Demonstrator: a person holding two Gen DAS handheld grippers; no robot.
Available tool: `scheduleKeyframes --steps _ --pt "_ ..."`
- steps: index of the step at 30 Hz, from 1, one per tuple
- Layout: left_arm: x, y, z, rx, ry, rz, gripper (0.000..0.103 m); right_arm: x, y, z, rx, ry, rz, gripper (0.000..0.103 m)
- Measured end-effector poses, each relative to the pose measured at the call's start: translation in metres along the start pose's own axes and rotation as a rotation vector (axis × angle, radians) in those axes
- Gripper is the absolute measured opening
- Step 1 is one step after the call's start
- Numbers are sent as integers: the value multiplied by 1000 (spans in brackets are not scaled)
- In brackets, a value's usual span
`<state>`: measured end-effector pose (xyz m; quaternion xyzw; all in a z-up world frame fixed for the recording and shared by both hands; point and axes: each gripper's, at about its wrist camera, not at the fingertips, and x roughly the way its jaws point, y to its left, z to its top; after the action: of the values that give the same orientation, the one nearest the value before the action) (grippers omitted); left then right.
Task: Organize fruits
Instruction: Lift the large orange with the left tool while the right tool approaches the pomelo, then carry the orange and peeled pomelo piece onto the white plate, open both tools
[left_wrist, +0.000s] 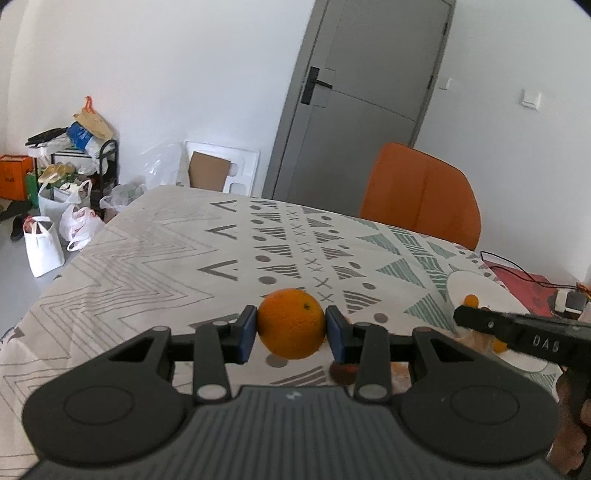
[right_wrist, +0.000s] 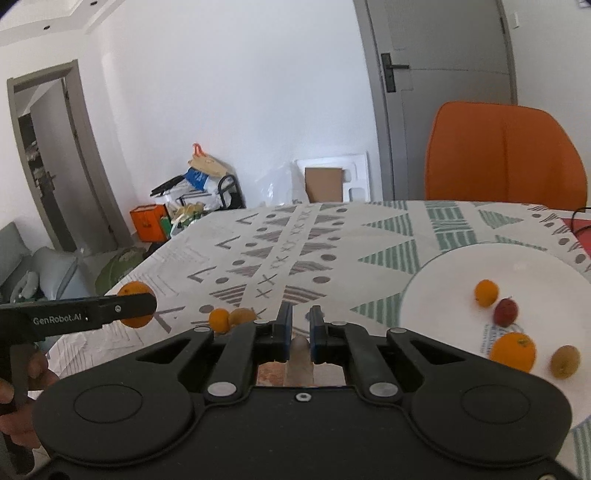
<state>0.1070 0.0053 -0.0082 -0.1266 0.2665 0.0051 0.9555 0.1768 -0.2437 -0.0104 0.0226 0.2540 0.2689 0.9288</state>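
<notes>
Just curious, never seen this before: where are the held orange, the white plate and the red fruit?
held orange (left_wrist: 290, 324), left wrist view, middle.
white plate (right_wrist: 461, 273), right wrist view, bare surface.
red fruit (right_wrist: 506, 312), right wrist view, middle.

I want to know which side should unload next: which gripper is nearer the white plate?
Right. The right gripper hovers beside the white plate, nothing held. The left gripper, farther off over the tablecloth, holds the orange.

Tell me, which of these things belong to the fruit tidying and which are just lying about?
Part of the job:
orange held in the left gripper
plate holding four fruits
two small fruits on the tablecloth
right gripper, holding nothing

Just lying about:
chair
door
bags on the floor
cluttered shelf
</notes>
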Motion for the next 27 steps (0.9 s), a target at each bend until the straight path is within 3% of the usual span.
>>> scheduleKeyframes --steps 16,27 --pt "8 -50 8 92 -6 -61 39 -50 -47 18 38 -121 -88 6" --pt "19 -83 5 146 13 -105 39 -60 -83 6 96 -119 -144 6"
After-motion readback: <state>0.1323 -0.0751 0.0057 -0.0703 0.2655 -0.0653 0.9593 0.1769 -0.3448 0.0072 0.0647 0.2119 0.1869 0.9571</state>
